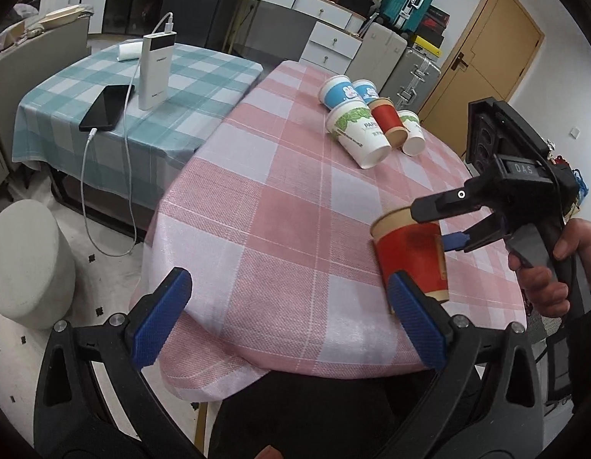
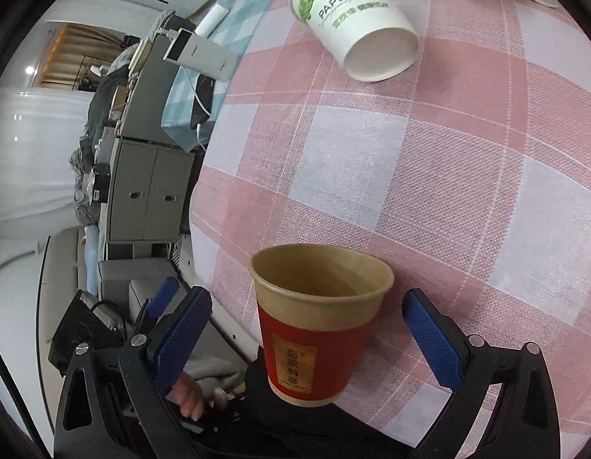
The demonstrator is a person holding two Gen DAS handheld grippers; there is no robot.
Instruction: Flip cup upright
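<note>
The red cup [image 2: 320,325] stands mouth-up at the table's [image 2: 467,176] near edge between the right gripper's [image 2: 314,338] wide-spread jaws, so a careless withdrawal could knock it off; left gripper [image 1: 291,317] gapes, empty.

Six paper cups [image 1: 358,139] are showing: five lying clustered, one red cup [image 1: 410,256] standing. Two grippers, one phone [image 1: 104,107], one power bank [image 1: 155,70].
</note>
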